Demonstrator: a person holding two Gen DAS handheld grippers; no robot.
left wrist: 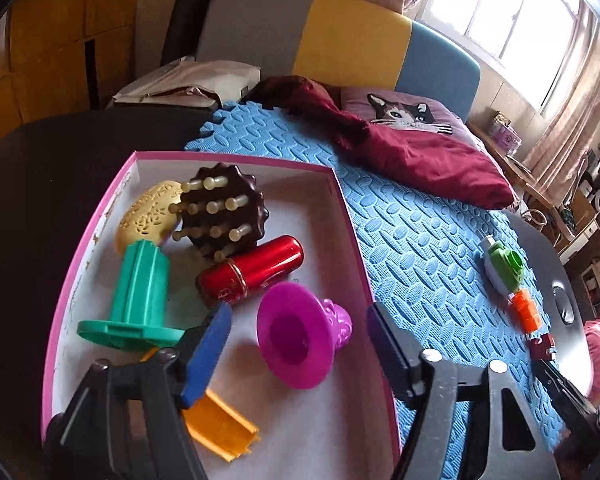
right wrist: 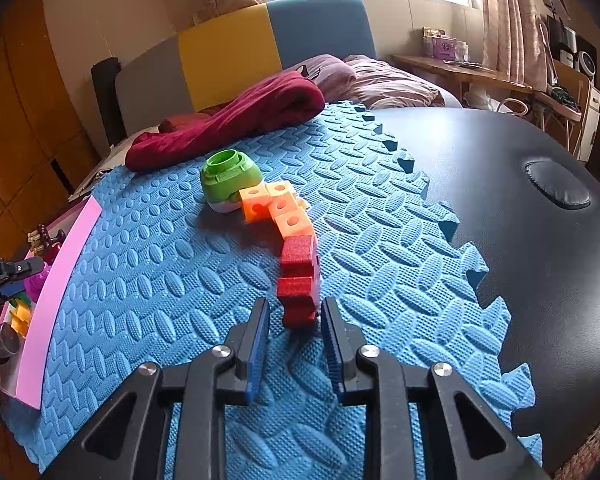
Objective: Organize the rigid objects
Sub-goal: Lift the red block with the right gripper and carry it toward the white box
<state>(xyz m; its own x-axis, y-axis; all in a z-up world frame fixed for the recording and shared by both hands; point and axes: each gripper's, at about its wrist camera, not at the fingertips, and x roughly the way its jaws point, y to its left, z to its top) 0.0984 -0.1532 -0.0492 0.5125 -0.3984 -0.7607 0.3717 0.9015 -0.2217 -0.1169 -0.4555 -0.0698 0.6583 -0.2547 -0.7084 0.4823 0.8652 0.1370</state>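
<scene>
With our left claw (left wrist: 296, 344) spread over the funnel (left wrist: 300, 340) lying in the box (left wrist: 236, 158), our right claw (right wrist: 294, 320), parted, straddles the block chain (right wrist: 296, 276) on the mat (right wrist: 160, 280), seemingly next for boxing.

1. The mat (right wrist: 172, 248) is seen as matt blue foam, embossed with oval ridges.
2. The bench (right wrist: 520, 248) is covered in smooth, slightly glossy black leather-like material.
3. The tube (left wrist: 256, 270) shows as glossy red metal with a gold band.
4. The funnel (left wrist: 296, 340) appears as shiny magenta plastic.
5. The blocks (right wrist: 296, 276) look rough and grainy.
6. The box (left wrist: 236, 168) is matt card.
7. The blanket (right wrist: 228, 120) is soft maroon cloth.
</scene>
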